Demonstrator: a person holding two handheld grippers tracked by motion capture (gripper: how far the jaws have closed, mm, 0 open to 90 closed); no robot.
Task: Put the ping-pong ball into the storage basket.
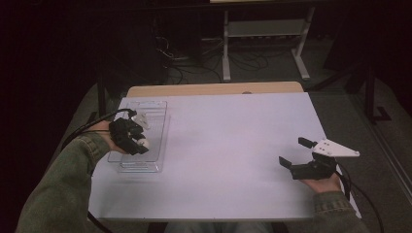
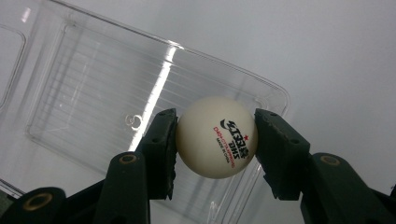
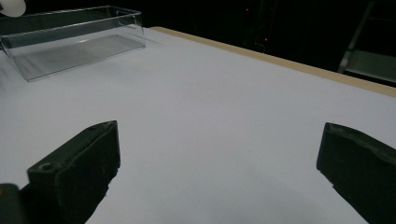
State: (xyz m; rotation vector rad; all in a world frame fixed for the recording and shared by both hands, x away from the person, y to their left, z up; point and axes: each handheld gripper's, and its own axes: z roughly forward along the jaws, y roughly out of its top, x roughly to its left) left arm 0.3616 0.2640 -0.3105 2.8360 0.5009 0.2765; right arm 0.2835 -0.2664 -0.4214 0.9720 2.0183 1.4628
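One ball is clamped in the left gripper above the clear tray, apparently not yet released, while the right gripper waits wide open, empty, well apart.

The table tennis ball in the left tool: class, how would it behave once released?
The table tennis ball is round and smooth, so it would probably roll. It looks hollow, likely very light. The left tool pinches it over the clear tray, whose walls should contain it.
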